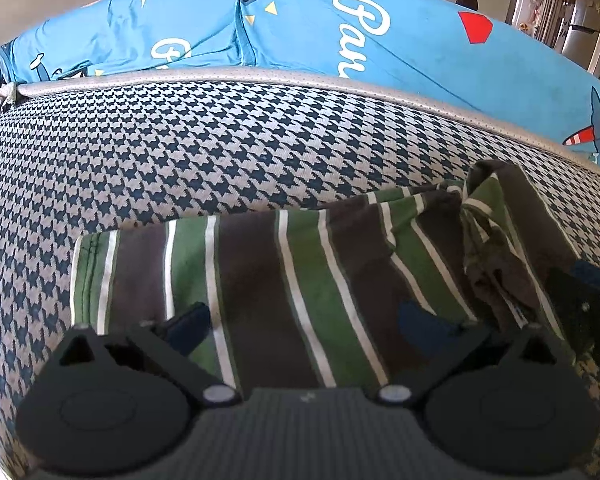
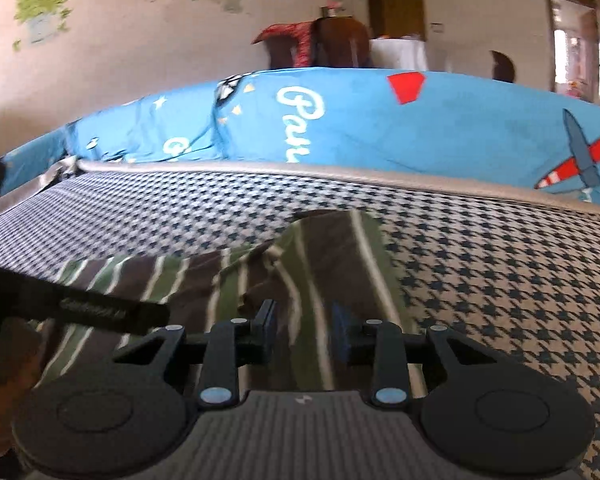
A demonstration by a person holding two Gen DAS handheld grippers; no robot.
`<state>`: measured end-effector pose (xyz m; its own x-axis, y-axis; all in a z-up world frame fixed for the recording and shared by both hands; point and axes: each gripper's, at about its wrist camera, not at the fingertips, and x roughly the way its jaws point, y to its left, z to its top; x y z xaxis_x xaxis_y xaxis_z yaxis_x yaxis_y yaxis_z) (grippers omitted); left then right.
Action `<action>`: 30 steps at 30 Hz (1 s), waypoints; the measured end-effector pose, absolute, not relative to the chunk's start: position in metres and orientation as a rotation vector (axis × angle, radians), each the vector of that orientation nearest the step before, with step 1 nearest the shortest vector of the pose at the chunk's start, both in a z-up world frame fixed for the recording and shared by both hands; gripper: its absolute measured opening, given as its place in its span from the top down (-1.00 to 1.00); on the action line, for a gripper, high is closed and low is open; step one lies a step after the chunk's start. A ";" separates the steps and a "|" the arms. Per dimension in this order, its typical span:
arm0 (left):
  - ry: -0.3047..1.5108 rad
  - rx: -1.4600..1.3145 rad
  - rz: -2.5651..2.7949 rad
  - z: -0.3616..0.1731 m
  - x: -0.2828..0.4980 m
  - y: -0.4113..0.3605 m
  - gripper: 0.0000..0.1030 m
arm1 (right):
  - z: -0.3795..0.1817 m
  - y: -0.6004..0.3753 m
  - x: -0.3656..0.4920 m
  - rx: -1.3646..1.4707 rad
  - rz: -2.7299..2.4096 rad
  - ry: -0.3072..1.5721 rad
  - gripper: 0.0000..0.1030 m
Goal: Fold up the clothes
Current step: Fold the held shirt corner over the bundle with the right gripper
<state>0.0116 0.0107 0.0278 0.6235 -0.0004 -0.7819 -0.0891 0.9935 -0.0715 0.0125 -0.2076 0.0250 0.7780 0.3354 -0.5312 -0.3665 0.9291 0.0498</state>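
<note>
striped shirt (image 1: 260, 276) spread on the houndstooth mattress (image 1: 180, 152), both claws low over it.

the left claw (image 1: 300, 328) is spread wide above the flat brown, green and white stripes, nothing between its fingers. the right claw (image 2: 305, 334) is partly spread over the bunched, raised end of the shirt (image 2: 324, 264), not pinching the cloth. the left claw's body shows at the left edge of the right view. a blue printed blanket (image 1: 340, 36) lies behind the mattress edge.
</note>
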 end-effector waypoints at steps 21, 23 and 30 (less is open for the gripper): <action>0.897 -0.132 0.067 0.027 0.010 0.017 -1.00 | 0.017 -0.196 0.022 -0.139 0.387 0.535 0.31; 0.898 -0.131 0.067 0.026 0.010 0.016 -1.00 | 0.019 -0.195 0.027 -0.148 0.378 0.523 0.31; 0.903 -0.128 0.059 0.024 0.010 0.015 -1.00 | 0.023 -0.190 0.041 -0.178 0.368 0.480 0.31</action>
